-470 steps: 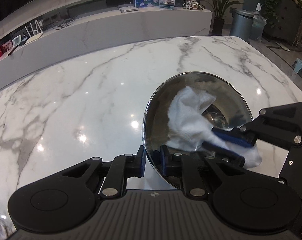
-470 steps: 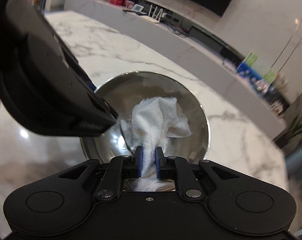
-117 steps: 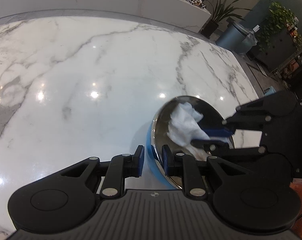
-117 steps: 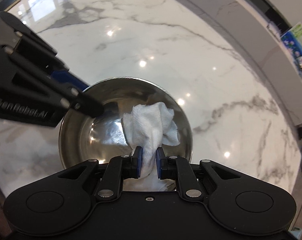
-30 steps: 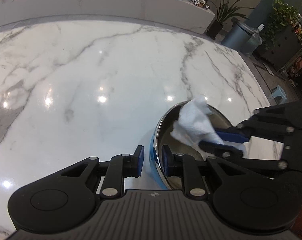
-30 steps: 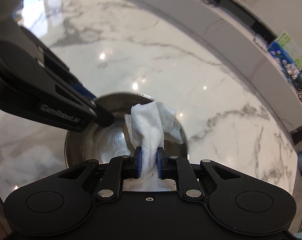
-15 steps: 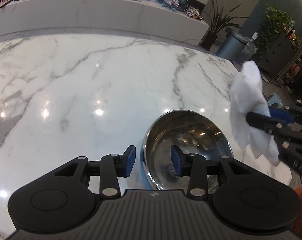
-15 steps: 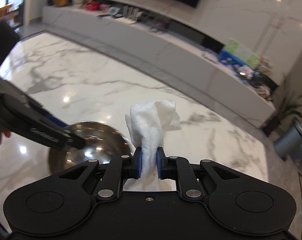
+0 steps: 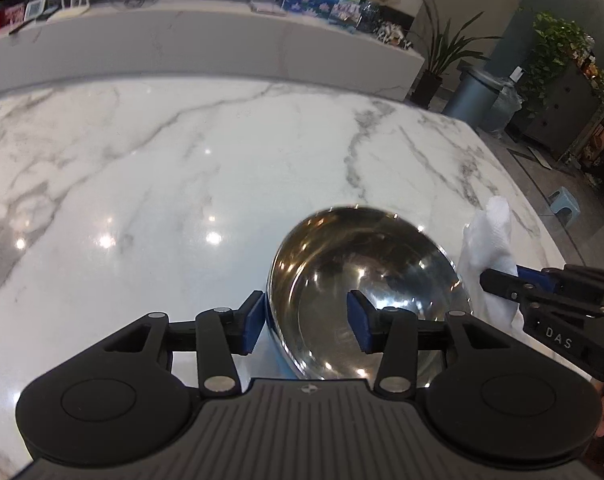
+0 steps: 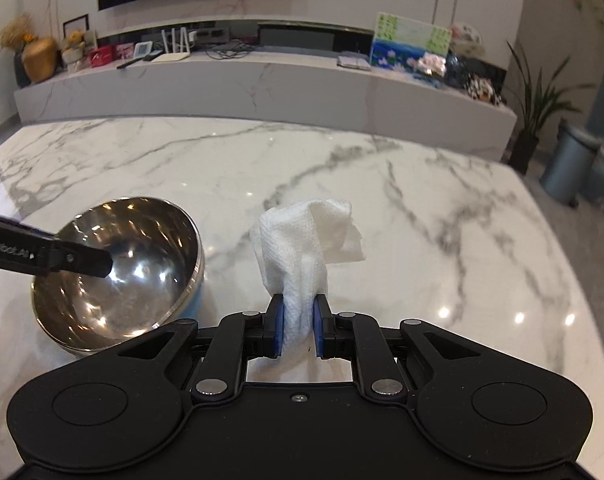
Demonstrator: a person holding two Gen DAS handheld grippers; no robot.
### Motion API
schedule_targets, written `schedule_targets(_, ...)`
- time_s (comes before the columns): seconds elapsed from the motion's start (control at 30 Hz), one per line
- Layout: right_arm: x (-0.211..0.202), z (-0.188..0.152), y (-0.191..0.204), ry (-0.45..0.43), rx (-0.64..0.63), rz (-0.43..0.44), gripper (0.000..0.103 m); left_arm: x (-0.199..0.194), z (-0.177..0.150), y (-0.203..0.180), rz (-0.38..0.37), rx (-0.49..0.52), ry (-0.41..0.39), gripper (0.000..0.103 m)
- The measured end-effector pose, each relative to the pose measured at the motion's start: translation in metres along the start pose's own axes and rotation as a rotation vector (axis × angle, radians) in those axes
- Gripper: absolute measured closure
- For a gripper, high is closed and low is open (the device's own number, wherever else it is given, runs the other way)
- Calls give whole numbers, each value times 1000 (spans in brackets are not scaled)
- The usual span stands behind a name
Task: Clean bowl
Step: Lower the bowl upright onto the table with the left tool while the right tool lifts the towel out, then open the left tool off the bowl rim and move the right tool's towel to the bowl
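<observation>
Where the marble worktop (image 10: 422, 240) runs toward its near edge, steel bowl (image 10: 118, 268) seated — blue outer wall, polished inside bare and reflective. Straddling its near rim, left gripper (image 9: 305, 322): fingers (image 9: 251, 322) just been opening, parted, one pad outside the wall and one inside, neither pressing on the rim. Just right of the bowl and clear of it, right gripper (image 10: 298, 330), fingers clamped tight on a crumpled white paper towel (image 10: 306, 240) — towel standing upright above the worktop. Beyond, long marble ledge (image 10: 262, 80) carrying clutter; grey bin (image 10: 562, 168) and potted plant (image 10: 534, 92) at far right.
</observation>
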State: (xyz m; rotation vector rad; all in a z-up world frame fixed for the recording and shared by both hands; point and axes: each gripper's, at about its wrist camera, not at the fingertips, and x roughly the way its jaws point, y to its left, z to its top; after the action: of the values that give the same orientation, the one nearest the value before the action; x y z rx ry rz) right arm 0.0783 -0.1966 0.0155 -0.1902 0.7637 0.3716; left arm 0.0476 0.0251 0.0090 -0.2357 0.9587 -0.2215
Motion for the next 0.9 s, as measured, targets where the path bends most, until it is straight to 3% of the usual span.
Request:
schedule_targets(0.43, 25, -12, -4, 29, 68, 24, 88, 5, -8, 1, 36, -19, 24, 60)
schedule_targets(0.53, 27, -13, -4, 26, 79, 31, 80, 5, -10, 2, 42, -18, 25, 60)
schedule_targets(0.6, 24, -15, -4, 11, 93, 39, 66, 4, -11, 2, 44, -17, 21, 60)
schedule_targets(0.77, 7, -24, -2, -59, 123, 22, 62, 0, -15, -1, 48, -10, 5, 60)
schedule_targets(0.9, 0, -35, 3, -94, 129, -54, 62, -2, -19, -4, 52, -4, -5, 60)
